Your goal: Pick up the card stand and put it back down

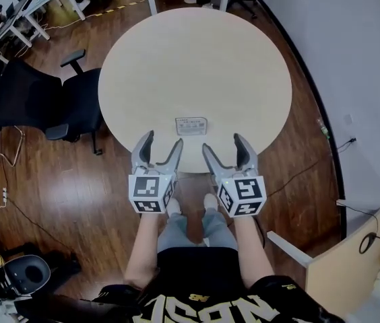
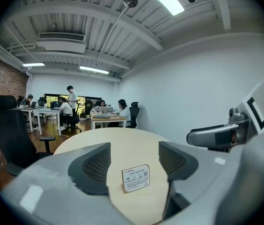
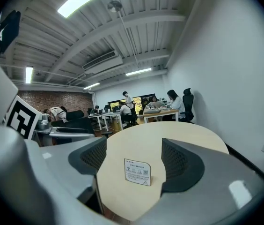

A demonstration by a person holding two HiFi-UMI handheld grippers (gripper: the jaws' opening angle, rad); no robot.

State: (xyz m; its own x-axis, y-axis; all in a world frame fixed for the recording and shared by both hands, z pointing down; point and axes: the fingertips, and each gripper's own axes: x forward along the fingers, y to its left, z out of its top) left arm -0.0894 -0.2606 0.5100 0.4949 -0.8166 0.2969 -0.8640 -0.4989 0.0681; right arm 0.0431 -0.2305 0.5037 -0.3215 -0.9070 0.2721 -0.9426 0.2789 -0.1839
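Observation:
A small white card stand (image 1: 191,126) with printed text stands upright near the front edge of the round beige table (image 1: 197,59). My left gripper (image 1: 160,151) hangs open at the table's near edge, just left of the stand. My right gripper (image 1: 225,151) is open too, just right of it. Neither touches the stand. In the left gripper view the card stand (image 2: 135,178) shows between and beyond the open left gripper (image 2: 134,161). The right gripper view frames the card stand (image 3: 138,172) the same way, past the right gripper (image 3: 134,158).
A black office chair (image 1: 48,103) stands left of the table. A white wall (image 1: 352,52) curves along the right. Desks with seated people (image 2: 99,114) fill the far end of the room. A wooden panel (image 1: 345,258) sits at lower right.

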